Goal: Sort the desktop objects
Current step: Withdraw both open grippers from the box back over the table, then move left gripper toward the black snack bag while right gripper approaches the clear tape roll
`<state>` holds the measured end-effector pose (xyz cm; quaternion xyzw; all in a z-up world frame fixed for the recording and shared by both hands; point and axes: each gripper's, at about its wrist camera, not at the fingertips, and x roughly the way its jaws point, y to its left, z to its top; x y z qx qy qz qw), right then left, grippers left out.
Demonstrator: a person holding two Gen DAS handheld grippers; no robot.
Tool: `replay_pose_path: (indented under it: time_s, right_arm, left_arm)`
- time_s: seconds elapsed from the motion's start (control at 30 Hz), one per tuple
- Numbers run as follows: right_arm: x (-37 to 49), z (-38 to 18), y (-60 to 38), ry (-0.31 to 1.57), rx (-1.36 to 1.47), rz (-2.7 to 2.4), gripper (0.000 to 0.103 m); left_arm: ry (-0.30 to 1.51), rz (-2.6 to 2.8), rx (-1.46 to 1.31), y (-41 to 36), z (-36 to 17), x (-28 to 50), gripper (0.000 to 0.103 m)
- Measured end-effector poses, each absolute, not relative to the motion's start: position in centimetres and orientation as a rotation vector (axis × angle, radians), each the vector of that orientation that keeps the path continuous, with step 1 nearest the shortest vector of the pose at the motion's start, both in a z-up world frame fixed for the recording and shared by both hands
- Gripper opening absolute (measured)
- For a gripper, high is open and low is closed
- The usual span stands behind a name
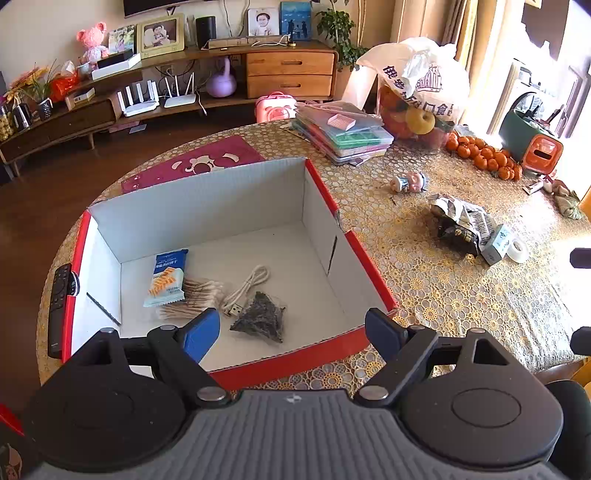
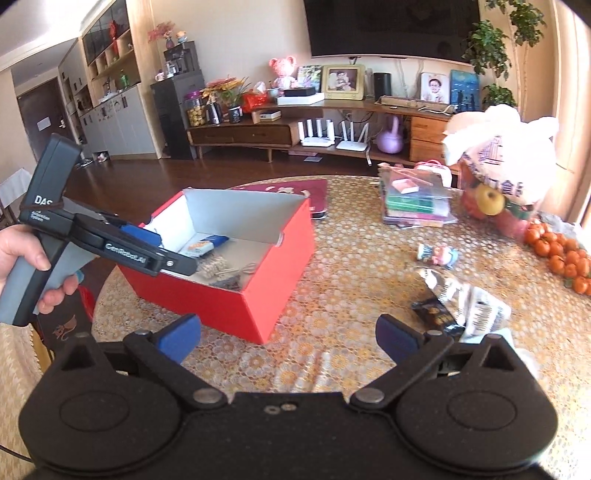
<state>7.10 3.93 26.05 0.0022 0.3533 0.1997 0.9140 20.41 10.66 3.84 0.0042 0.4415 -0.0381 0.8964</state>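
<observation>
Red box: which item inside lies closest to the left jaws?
The dark mesh pouch, nearest the box's front wall; the USB cable, cotton swabs and blue-white packet lie farther back.

A long wooden TV shelf [image 1: 288, 70] stands at twelve o'clock. A pink teddy bear [image 1: 92, 40], a yellow photo frame [image 1: 160, 33] and a black speaker [image 1: 205, 31] sit on it. White routers [image 1: 138, 99] and a purple kettlebell [image 1: 221, 83] sit lower down.

Living room: dark wood floor [image 2: 229, 166]; low wooden media console [image 1: 221, 74] against pale wall [image 2: 236, 33], wall-mounted television [image 2: 391, 29] above; potted plant [image 2: 487, 48]; strong daylight from right-hand window [image 1: 546, 33].
</observation>
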Motion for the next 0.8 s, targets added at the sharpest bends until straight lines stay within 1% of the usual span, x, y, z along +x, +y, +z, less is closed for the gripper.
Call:
replay_pose_path:
  time_s: [0.5,0.53,0.6,0.63,0.8]
  right_arm:
    - [3.7,25.3,-1.8,0.691,0.052,0.274,0.103]
    - [3.6,25.1,-2.2,0.691,0.052,0.262,0.103]
    - [3.3,24.8,-3.0,0.692,0.061,0.244,0.103]
    - [3.2,24.6,-3.4,0.693,0.066,0.237,0.103]
    - [2.4,23.8,-4.9,0.688,0.044,0.201,0.103]
  left_arm:
    - [0.893,-0.161,-0.051,6.1,4.2,18.2,0.087]
    - [0.892,-0.172,-0.051,5.6,4.1,18.1,0.088]
    - [0.890,-0.191,-0.041,4.4,4.0,17.9,0.094]
    - [0.885,-0.202,-0.033,3.8,4.0,17.9,0.099]
    - [0.873,-0.260,-0.008,0.4,3.6,17.9,0.100]
